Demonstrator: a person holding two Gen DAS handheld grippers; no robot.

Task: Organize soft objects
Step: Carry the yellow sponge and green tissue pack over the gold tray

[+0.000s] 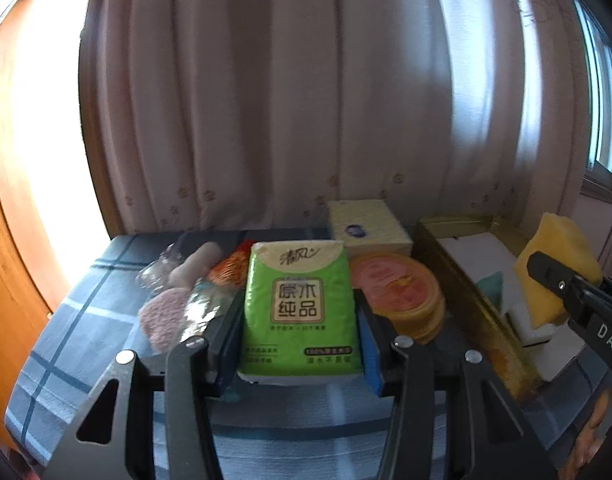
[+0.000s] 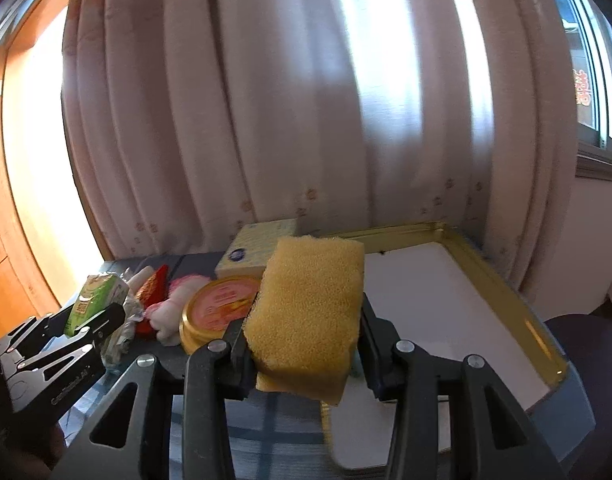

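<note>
My left gripper [image 1: 300, 340] is shut on a green tissue pack [image 1: 298, 312] and holds it above the blue checked cloth [image 1: 66, 320]. My right gripper [image 2: 302, 344] is shut on a yellow sponge [image 2: 310, 312], held over the near left corner of the gold-rimmed tray [image 2: 506, 292] with a white floor. The sponge also shows in the left wrist view [image 1: 554, 264], above the tray [image 1: 458, 276]. The left gripper with the tissue pack [image 2: 94, 300] shows at the left of the right wrist view.
On the cloth lie a round orange-lidded tin [image 1: 398, 284], a pale yellow tissue box [image 1: 366, 228], a pink plush toy [image 1: 166, 308] in clear wrap and a red-orange packet [image 1: 230, 268]. A pink curtain hangs right behind the table. A teal item [image 1: 492, 284] lies in the tray.
</note>
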